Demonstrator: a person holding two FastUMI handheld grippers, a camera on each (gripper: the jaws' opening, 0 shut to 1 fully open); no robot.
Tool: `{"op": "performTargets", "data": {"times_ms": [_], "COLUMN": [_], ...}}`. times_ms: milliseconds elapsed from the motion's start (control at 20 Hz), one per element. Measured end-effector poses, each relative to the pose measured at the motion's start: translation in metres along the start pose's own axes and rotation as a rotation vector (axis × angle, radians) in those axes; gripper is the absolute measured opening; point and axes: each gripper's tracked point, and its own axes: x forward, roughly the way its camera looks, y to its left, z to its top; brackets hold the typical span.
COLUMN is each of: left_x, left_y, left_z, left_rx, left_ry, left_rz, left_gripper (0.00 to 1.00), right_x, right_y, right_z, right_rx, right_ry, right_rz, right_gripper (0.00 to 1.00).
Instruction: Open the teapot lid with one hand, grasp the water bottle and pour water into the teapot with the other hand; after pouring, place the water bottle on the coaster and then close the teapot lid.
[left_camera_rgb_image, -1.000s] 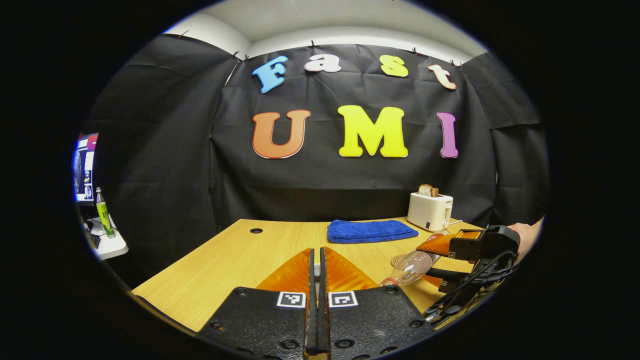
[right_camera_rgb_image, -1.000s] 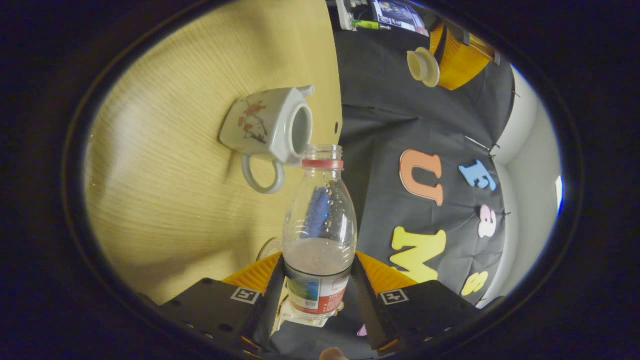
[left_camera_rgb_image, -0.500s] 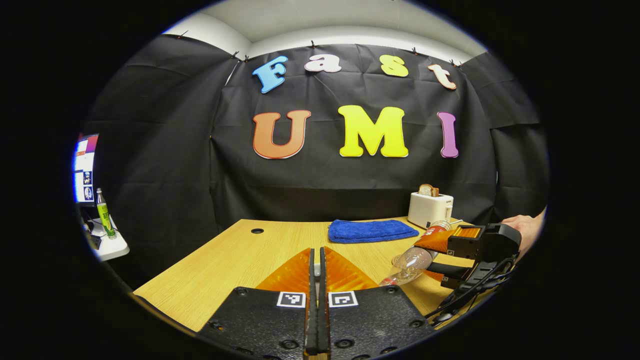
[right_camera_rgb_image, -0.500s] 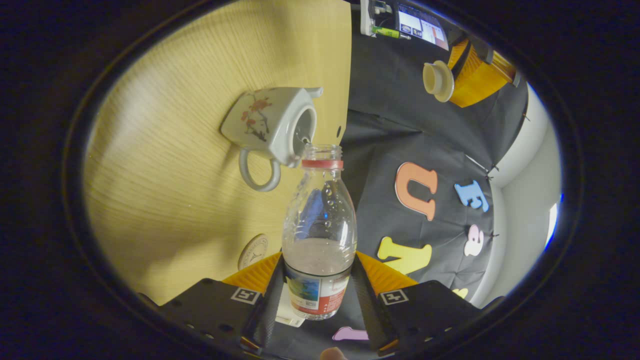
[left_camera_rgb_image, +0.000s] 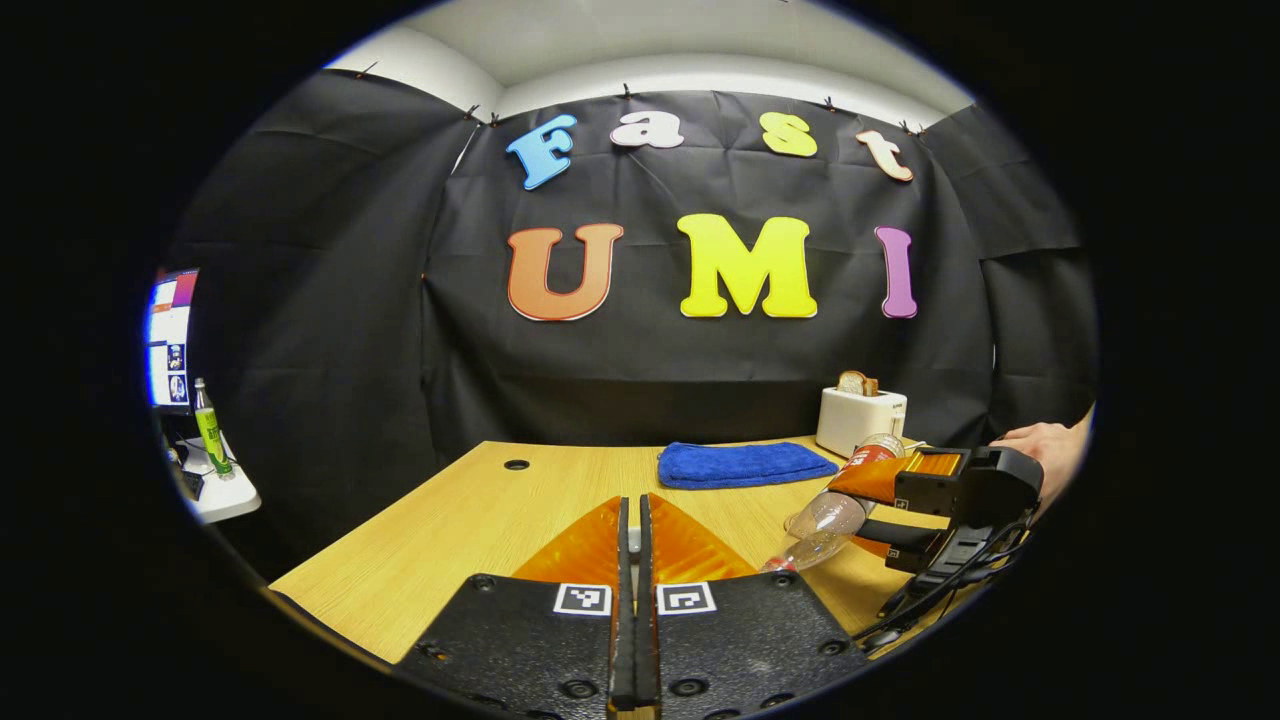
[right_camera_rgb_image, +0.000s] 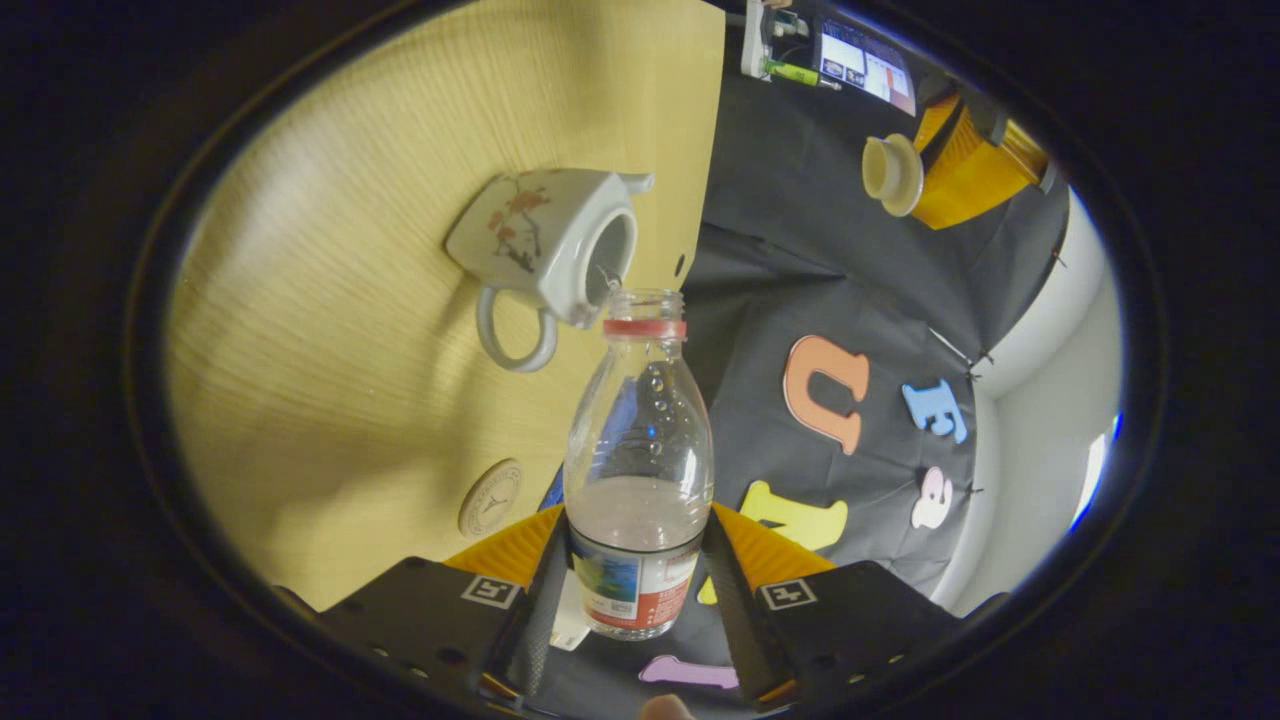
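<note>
My right gripper (right_camera_rgb_image: 640, 530) is shut on the clear water bottle (right_camera_rgb_image: 640, 450), gripping it at the label. The bottle is tipped, its open mouth at the rim of the white flowered teapot (right_camera_rgb_image: 545, 250), which stands uncovered on the table. A thin thread of water runs into the opening. The teapot lid (right_camera_rgb_image: 890, 172) hangs in the air at the tip of my left gripper (right_camera_rgb_image: 925, 175), which is shut on it. In the left gripper view, that gripper (left_camera_rgb_image: 630, 525) has its fingers nearly together. The tilted bottle (left_camera_rgb_image: 825, 520) slants down to the right of it. A round coaster (right_camera_rgb_image: 490, 497) lies near the bottle's base.
A folded blue towel (left_camera_rgb_image: 745, 463) and a white toaster (left_camera_rgb_image: 860, 418) with bread sit at the back of the wooden table (left_camera_rgb_image: 450, 530). A hand (left_camera_rgb_image: 1045, 445) holds the right gripper. Off the table's left edge stands a side shelf with a green bottle (left_camera_rgb_image: 210, 435).
The right gripper has tipped the bottle further and brought its mouth up to the teapot's rim, where water now trickles in. The left gripper has stayed put with the lid.
</note>
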Motion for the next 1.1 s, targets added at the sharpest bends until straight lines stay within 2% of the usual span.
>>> {"op": "performTargets", "data": {"times_ms": [1100], "left_x": [-0.002], "left_y": [0.003], "left_z": [0.0015], "left_rx": [0.002], "left_ry": [-0.004], "left_rz": [0.003], "left_gripper": [0.03], "right_x": [-0.0014], "right_y": [-0.0089], "right_z": [0.0045], "right_rx": [-0.08], "right_ry": [-0.003], "right_rz": [-0.036], "right_gripper": [0.72]}}
